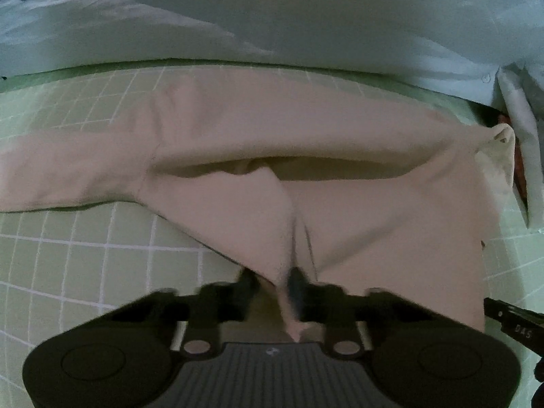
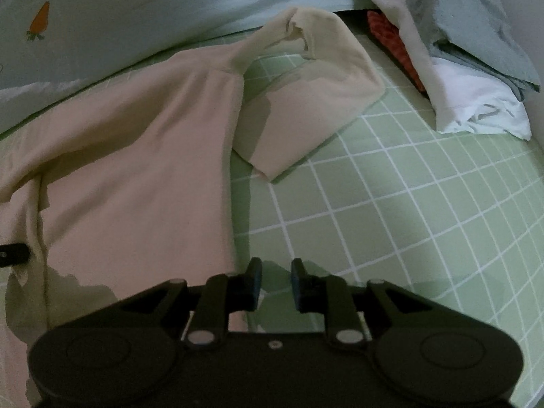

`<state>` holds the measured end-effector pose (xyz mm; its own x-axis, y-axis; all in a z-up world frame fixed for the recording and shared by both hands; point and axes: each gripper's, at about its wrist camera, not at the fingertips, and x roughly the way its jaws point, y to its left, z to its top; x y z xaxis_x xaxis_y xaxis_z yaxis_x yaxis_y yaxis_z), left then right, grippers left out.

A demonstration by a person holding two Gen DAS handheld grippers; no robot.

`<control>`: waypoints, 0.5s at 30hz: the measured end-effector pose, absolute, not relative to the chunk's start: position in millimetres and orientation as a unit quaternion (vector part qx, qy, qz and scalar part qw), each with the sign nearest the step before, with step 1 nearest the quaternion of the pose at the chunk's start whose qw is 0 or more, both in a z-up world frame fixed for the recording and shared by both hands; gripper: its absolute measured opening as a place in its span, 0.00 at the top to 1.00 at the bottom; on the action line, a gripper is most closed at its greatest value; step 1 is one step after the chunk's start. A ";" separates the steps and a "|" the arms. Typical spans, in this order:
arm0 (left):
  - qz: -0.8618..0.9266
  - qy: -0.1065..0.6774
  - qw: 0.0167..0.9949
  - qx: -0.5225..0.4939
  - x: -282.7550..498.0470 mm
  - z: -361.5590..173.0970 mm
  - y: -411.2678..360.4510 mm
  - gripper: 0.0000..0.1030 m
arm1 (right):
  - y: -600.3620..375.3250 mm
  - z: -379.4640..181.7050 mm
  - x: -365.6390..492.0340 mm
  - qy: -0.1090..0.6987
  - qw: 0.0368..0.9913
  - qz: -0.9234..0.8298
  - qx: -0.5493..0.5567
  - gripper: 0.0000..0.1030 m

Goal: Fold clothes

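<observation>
A pale pink long-sleeved top (image 1: 272,125) lies spread on a green checked bedsheet (image 1: 85,265). My left gripper (image 1: 272,280) is shut on a raised fold of its near edge, and the cloth is pulled up into a ridge between the fingers. In the right wrist view the same top (image 2: 136,170) fills the left half, with one sleeve (image 2: 306,102) bent back on itself over the sheet. My right gripper (image 2: 276,273) hovers just off the top's right edge, open a little, with only bedsheet (image 2: 408,221) showing between its fingers.
A pale blue duvet with a carrot print (image 2: 102,17) runs along the far side. A heap of other clothes, grey-green, white and red (image 2: 469,68), lies at the far right. The right gripper's edge (image 1: 510,319) shows at the left view's right border.
</observation>
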<state>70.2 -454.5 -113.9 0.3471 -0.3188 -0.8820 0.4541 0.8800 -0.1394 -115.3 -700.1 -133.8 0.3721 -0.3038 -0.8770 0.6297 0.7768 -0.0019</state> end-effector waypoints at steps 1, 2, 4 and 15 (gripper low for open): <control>-0.238 0.518 0.819 0.064 71.1 -111.3 -452.1 0.90 | -699.6 -133.8 -115.5 0.481 0.811 -0.288 0.169 0.80; -0.240 0.515 0.820 0.063 72.6 -108.0 -448.7 0.94 | -699.2 -133.7 -115.6 0.481 0.811 -0.288 0.168 0.80; -0.241 0.504 0.827 0.064 76.3 -100.4 -440.9 0.96 | -699.1 -133.9 -115.5 0.481 0.811 -0.288 0.168 0.80; -0.121 0.477 0.870 0.022 123.1 -81.2 -356.4 0.84 | -695.3 -133.2 -110.7 0.490 0.809 -0.290 0.147 0.80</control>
<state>123.1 -356.4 -81.2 0.5158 -0.1901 -0.8354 0.2328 0.9695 -0.0769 -110.7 -695.3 -133.2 0.3524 -0.3242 -0.8779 0.6130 0.7888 -0.0452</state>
